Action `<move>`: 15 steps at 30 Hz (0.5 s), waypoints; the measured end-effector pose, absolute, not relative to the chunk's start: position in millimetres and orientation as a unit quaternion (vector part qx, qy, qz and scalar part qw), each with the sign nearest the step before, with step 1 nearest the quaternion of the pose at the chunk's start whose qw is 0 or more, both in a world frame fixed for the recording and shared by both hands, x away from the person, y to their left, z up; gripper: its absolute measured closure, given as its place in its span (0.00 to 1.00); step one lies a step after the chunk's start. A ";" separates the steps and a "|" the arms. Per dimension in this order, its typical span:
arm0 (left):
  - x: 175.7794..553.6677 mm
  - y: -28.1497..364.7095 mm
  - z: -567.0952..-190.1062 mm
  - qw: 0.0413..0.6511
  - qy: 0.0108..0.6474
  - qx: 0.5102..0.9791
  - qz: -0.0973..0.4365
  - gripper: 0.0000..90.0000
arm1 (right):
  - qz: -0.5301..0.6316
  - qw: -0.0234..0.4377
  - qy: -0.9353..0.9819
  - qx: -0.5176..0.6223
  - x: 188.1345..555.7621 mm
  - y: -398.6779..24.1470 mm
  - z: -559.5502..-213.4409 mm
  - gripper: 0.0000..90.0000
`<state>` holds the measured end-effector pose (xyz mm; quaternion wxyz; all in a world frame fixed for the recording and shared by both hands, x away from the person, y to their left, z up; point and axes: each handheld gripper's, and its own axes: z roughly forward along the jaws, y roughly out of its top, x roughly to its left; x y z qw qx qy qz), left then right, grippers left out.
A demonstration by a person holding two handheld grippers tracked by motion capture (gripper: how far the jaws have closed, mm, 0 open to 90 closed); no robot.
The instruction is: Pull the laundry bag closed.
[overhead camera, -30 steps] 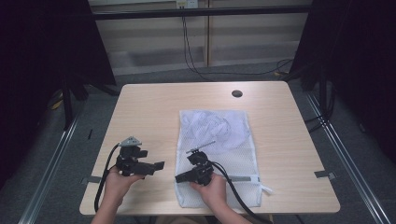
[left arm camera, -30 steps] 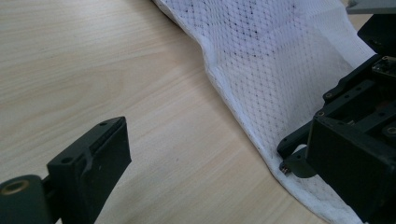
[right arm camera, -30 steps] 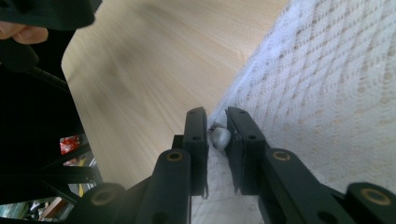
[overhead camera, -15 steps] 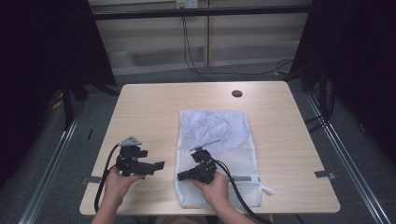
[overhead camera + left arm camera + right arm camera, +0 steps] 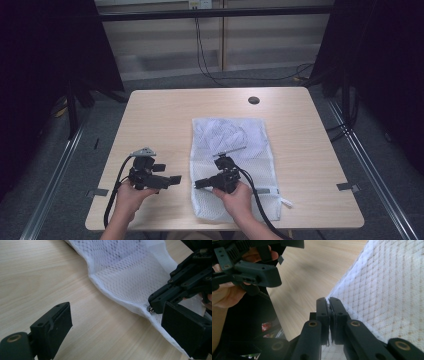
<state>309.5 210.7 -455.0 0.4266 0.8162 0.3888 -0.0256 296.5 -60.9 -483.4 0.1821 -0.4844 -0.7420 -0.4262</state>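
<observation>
White mesh laundry bag is lying flat on the right half of your pale wood table, its weave dotted with fine holes. Your right gripper is clenching the bag's hemmed left edge, hiding what it pinches. Your left gripper is gaping wide, just beside that edge.

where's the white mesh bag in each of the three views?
High view: white mesh bag lies flat right of table centre, under the right gripper.
Left gripper view: upper right, its edge running diagonally.
Right gripper view: right half.
Shared landmark: the bag edge pinched in the right gripper's shut jaws.
</observation>
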 end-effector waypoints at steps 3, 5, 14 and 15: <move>309.2 207.2 -456.6 0.427 0.388 0.816 -0.040 0.12 | -0.430 0.179 -0.740 -0.485 296.4 -63.7 -481.1 0.96; 309.8 205.9 -457.6 0.425 0.383 0.819 -0.051 0.13 | -0.434 0.177 -0.738 -0.486 296.4 -65.1 -480.0 0.96; 307.5 194.4 -461.2 0.428 0.380 0.815 -0.090 0.16 | -0.444 0.182 -0.730 -0.486 297.2 -68.2 -477.6 0.96; 307.3 192.7 -461.7 0.426 0.379 0.815 -0.098 0.16 | -0.445 0.182 -0.730 -0.485 297.2 -68.2 -477.5 0.96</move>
